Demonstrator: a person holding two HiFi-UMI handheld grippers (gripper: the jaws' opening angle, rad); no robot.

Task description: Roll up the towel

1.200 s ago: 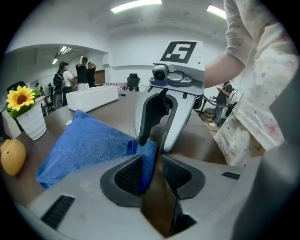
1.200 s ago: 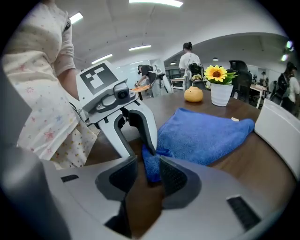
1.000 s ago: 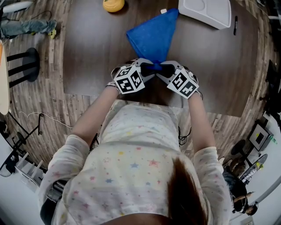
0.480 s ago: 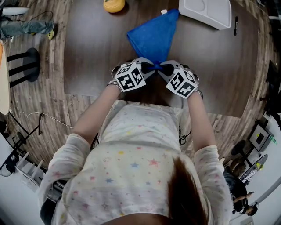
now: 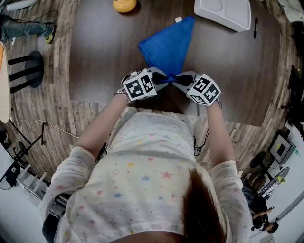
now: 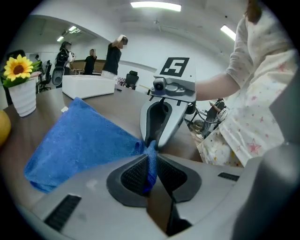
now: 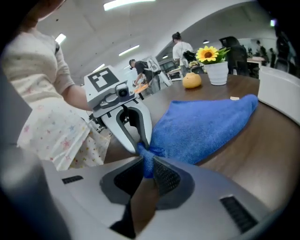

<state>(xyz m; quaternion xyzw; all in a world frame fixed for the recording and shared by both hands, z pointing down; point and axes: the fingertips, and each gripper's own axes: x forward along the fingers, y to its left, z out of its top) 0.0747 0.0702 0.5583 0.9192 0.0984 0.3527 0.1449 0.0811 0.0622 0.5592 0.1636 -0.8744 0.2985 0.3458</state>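
Note:
A blue towel (image 5: 168,45) lies folded into a triangle on the dark table (image 5: 99,52), its narrow point toward me. My left gripper (image 5: 164,78) and right gripper (image 5: 175,79) meet tip to tip at that near corner. Both are shut on it. In the left gripper view the blue towel (image 6: 79,140) fans out leftward from the left gripper (image 6: 149,166), with the cloth pinched between the pads. In the right gripper view the blue towel (image 7: 201,124) spreads to the right of the right gripper (image 7: 147,165), which also clamps the corner.
A white tray (image 5: 223,12) sits at the table's far right with a black pen (image 5: 255,27) beside it. A yellow round object (image 5: 124,4) lies at the far edge. A white pot with a sunflower (image 6: 19,89) stands behind the towel. People stand in the background.
Both grippers have shifted slightly to the right and toward me, holding the towel's corner. The towel has been drawn along with them and its near point is stretched tighter.

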